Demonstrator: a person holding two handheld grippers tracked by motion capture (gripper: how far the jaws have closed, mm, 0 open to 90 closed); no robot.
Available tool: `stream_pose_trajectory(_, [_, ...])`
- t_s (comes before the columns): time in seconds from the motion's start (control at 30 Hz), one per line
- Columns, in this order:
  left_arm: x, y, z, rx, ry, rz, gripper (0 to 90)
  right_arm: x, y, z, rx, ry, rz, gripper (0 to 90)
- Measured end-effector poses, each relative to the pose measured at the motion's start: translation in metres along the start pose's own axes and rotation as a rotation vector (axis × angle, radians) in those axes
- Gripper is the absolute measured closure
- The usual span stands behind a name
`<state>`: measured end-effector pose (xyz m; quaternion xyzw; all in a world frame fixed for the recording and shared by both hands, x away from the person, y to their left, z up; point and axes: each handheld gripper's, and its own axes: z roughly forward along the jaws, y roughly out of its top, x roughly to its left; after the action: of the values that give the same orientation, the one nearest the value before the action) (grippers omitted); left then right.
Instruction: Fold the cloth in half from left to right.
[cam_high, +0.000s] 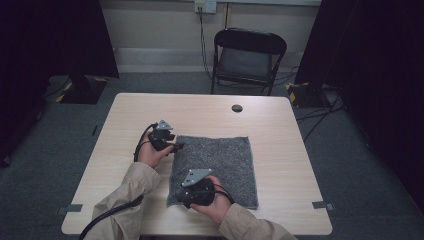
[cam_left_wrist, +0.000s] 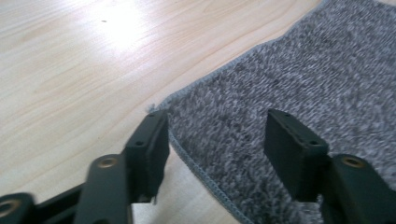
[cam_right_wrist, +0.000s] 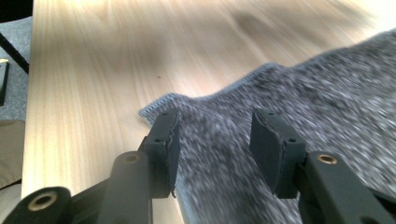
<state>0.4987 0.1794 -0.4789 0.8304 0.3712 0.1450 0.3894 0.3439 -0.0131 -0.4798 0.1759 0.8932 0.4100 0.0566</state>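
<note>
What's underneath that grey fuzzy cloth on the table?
The grey cloth lies flat on the wooden table, whose pale top shows all round it. The part of the tabletop beneath is covered, so anything thin under there can't be seen.

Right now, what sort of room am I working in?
Probably a lab or recording studio, not a home: a bare light wooden table on grey carpet floor, black curtains along both sides, and a black folding chair by cabled wall sockets.

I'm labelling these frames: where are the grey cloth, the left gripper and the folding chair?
grey cloth (cam_high: 225, 160): high view, bare middle.
left gripper (cam_left_wrist: 215, 140): left gripper view, midway between its fingertips.
folding chair (cam_high: 247, 62): high view, seat.
</note>
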Motion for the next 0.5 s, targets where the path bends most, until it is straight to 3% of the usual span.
stream_pose_trajectory(0.2, [0.000, -0.001, 0.006, 0.028, 0.007, 0.032, 48.1, 0.009, 0.005, 0.010, -0.002, 0.034, -0.036, 56.7])
stream_pose_trajectory(0.4, [0.003, -0.009, 0.015, 0.027, 0.023, 0.009, 49.3, 0.013, -0.003, 0.014, 0.016, 0.044, -0.050, 58.2])
stream_pose_trajectory(0.5, [0.002, -0.008, 0.016, 0.024, 0.024, 0.023, 50.2, 0.014, -0.006, 0.016, 0.023, 0.037, -0.060, 58.6])
